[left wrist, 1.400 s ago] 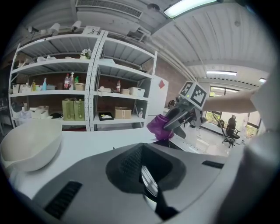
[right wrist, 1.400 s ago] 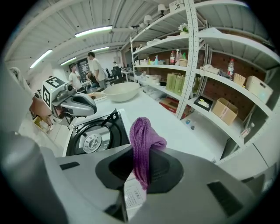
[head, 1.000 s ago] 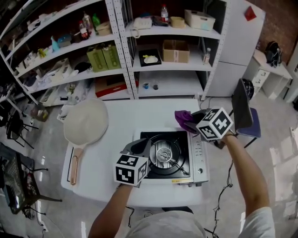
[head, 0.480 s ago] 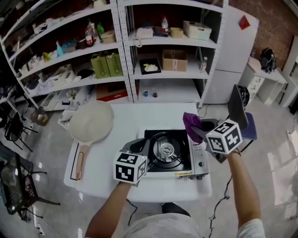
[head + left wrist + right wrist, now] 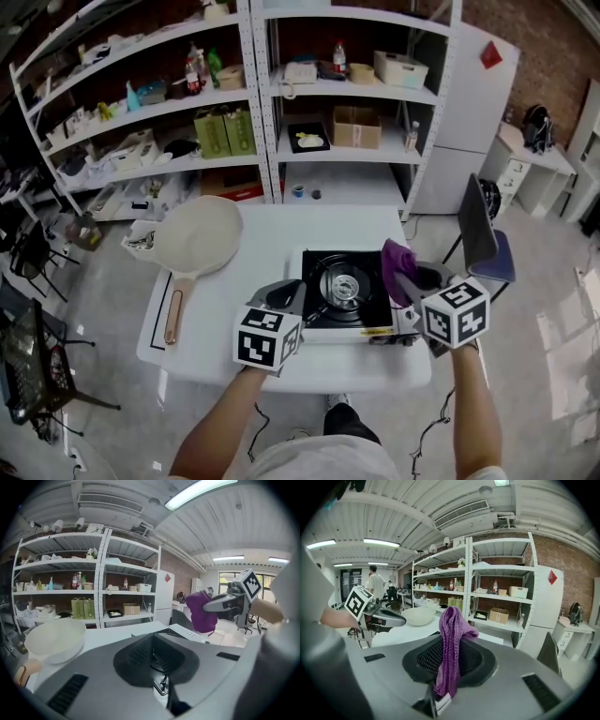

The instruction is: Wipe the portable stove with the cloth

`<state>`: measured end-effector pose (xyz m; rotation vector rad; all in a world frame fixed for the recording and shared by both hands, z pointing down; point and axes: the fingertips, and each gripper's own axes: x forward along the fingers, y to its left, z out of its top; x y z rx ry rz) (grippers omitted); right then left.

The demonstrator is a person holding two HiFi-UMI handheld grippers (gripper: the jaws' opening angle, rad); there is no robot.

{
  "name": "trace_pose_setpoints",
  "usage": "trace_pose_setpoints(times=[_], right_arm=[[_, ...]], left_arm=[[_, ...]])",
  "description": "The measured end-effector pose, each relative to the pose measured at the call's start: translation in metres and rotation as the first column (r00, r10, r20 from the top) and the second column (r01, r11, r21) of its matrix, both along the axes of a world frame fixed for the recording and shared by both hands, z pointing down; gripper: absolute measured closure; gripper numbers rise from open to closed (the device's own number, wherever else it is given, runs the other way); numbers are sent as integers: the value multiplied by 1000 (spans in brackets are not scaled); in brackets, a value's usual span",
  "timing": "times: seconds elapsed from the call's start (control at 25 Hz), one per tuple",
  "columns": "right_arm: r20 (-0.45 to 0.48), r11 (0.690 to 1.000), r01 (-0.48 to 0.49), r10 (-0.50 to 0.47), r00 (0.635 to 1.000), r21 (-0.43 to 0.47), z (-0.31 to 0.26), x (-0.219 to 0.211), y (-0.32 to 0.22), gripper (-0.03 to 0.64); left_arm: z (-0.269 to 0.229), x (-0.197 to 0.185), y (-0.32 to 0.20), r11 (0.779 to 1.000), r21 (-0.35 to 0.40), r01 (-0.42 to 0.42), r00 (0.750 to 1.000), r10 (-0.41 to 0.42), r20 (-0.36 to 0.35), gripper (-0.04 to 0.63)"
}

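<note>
The portable stove (image 5: 342, 286), black-topped with a silver control strip on its right, sits on the white table (image 5: 253, 244). My right gripper (image 5: 410, 281) is shut on a purple cloth (image 5: 397, 269), which hangs over the stove's right side by the control strip. In the right gripper view the cloth (image 5: 452, 639) drapes from the closed jaws of that gripper (image 5: 450, 665). My left gripper (image 5: 292, 293) rests at the stove's near left corner, shut and empty. The left gripper view shows the cloth (image 5: 201, 611) and the right gripper (image 5: 220, 603) beyond the control strip (image 5: 187, 632).
A cream frying pan (image 5: 199, 236) with a pinkish handle (image 5: 173, 309) lies on the table's left part. White shelving (image 5: 272, 112) full of boxes and bottles stands behind, a tall white cabinet (image 5: 469, 103) to its right. A dark chair (image 5: 483, 239) stands off the right edge.
My right gripper has carried the cloth from the stove's far right corner nearer, along its right side. The left gripper stays at the near left corner. The head view has shifted.
</note>
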<state>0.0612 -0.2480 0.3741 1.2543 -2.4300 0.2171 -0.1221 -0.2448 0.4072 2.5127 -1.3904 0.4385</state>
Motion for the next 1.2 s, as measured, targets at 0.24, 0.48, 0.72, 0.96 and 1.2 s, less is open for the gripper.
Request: trace_pose_setpoints(times=[0.24, 0.48, 0.72, 0.96, 1.2], right_arm=[[58, 998, -62, 60, 997, 30, 0, -6, 29, 555], [110, 990, -126, 118, 987, 70, -2, -6, 46, 555], [123, 987, -147, 138, 983, 65, -3, -3, 54, 555], [129, 989, -137, 128, 983, 64, -2, -8, 57, 555], [137, 989, -139, 131, 982, 51, 0, -8, 57, 555]], left_arm=[[-1, -12, 19, 1000, 4, 12, 1000, -12, -7, 591], [4, -15, 32, 1000, 12, 10, 1000, -10, -9, 591], [1, -15, 36, 1000, 17, 8, 1000, -8, -9, 591], [0, -13, 39, 1000, 17, 2, 1000, -2, -16, 591], [2, -14, 39, 1000, 13, 0, 1000, 0, -14, 591]])
